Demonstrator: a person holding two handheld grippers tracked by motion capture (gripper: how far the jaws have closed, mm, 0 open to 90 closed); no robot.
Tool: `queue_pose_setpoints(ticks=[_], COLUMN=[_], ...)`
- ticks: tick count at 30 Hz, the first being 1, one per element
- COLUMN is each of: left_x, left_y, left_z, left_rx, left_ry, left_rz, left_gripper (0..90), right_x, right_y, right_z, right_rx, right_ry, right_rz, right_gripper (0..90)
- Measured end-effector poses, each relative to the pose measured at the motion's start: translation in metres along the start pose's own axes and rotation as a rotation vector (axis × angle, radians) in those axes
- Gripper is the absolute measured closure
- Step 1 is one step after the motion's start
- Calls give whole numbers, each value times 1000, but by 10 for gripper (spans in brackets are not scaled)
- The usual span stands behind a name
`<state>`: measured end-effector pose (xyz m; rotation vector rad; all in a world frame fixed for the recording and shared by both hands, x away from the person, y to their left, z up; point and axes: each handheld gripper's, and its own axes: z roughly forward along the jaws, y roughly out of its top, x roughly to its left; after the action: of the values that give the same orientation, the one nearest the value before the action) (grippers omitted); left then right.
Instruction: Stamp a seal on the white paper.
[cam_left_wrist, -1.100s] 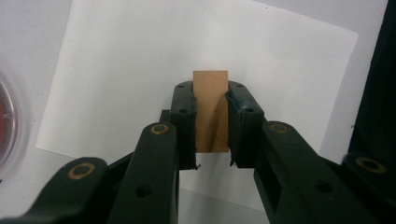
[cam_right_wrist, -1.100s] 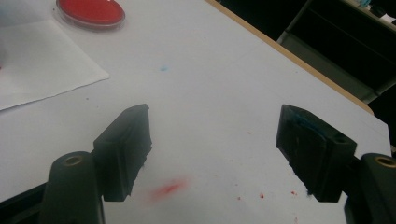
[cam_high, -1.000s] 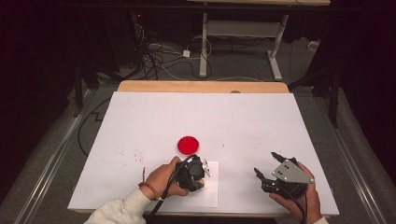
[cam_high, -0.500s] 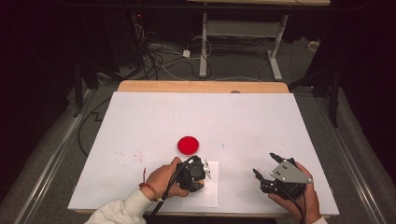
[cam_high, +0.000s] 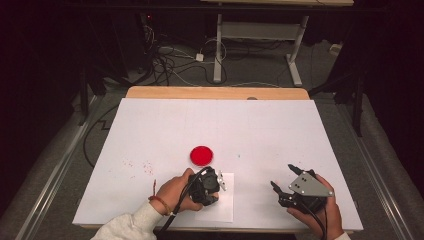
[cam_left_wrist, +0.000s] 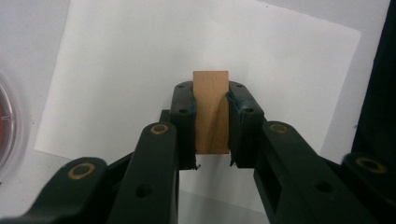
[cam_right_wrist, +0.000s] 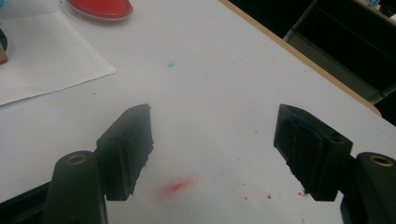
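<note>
Wooden block sits clamped between the jaws of the left claw, held over a white paper sheet near the worktop's front edge. Red dish lies just beyond, far side of the sheet. Right claw hovers well apart at near right, jaws spread wide, nothing in them, red smears below.

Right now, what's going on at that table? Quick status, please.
Left gripper shut on wooden block, over the paper sheet. Right gripper open, empty. Red dish just beyond, not in the way.
</note>
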<state>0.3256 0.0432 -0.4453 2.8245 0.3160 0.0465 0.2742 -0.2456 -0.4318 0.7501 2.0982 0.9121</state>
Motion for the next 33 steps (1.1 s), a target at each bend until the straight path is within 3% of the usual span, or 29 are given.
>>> queue_pose_setpoints(ticks=[2, 4, 9, 14, 20, 25, 28, 33], left_x=[2, 5, 9, 10, 10, 7, 8, 12], left_y=[0, -2, -5, -8, -11, -17, -21, -29], left_z=[-2, -7, -19, -27, -34, -37, -37, -38], left_rx=[0, -45, -104, -132, -176, -275, -299, -352], left_ry=[15, 14, 29, 33, 70, 129, 169, 185], left_rz=[0, -29, -54, -51, -50, -20, -33, -41], left_gripper=[735, 734, 734, 734, 733, 731, 732, 731], right_x=[0, -1, -2, -2, -2, -2, -2, -1], right_y=[1, 0, 0, 1, 1, 1, 1, 2], right_z=[-1, -2, -2, -3, -3, -4, -5, -5], right_rx=[-5, -8, -10, -14, -12, -19, -24, -24], right_ry=[-4, -3, -8, -7, -4, -6, -4, -1], right_rz=[0, 4, 4, 3, -1, 5, 4, 0], right_gripper=[278, 277, 276, 277, 277, 277, 278, 279])
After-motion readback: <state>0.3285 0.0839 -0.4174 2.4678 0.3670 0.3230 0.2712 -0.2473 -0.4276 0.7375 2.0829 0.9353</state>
